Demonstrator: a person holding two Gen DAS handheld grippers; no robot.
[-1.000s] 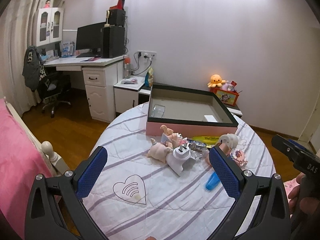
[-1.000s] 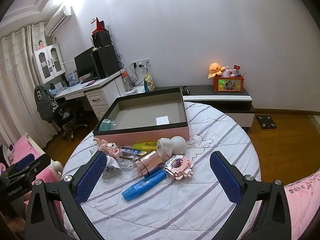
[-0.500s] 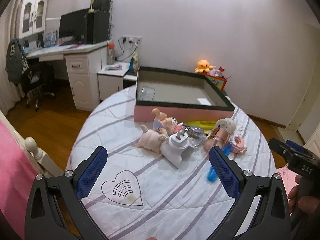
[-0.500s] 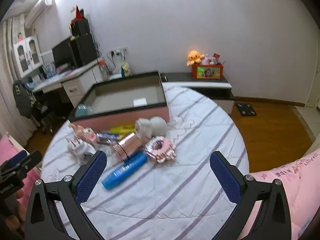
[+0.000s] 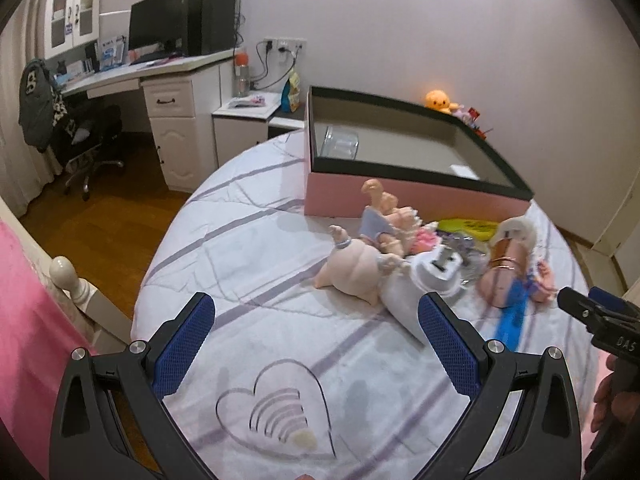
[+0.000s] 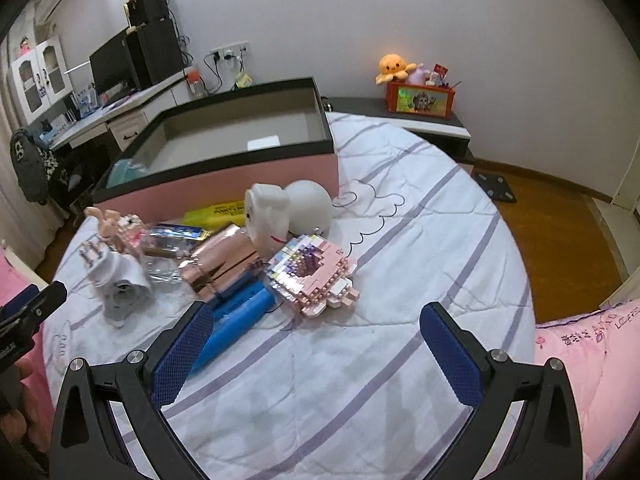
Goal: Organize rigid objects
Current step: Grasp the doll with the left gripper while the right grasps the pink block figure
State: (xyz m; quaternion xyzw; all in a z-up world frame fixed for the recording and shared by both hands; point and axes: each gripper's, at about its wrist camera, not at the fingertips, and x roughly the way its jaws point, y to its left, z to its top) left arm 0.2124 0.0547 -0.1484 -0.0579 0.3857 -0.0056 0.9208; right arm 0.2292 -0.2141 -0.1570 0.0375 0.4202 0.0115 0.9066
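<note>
Right wrist only: brick-built pink toy (image 6: 316, 278)

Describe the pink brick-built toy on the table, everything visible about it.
The pink brick-built toy is a flat figure of small studded blocks, mostly pink with purple, white and pale blue patches. It lies face up on the striped tablecloth, its edge against the blue tube, just before the white animal figure. Neither gripper touches it.

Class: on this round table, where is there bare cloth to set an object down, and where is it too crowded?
Bare cloth lies between the left gripper and the doll, around the heart print, and right of the pink brick model out to the table's edge. The strip before the pink box is crowded. The box floor is mostly bare.
</note>
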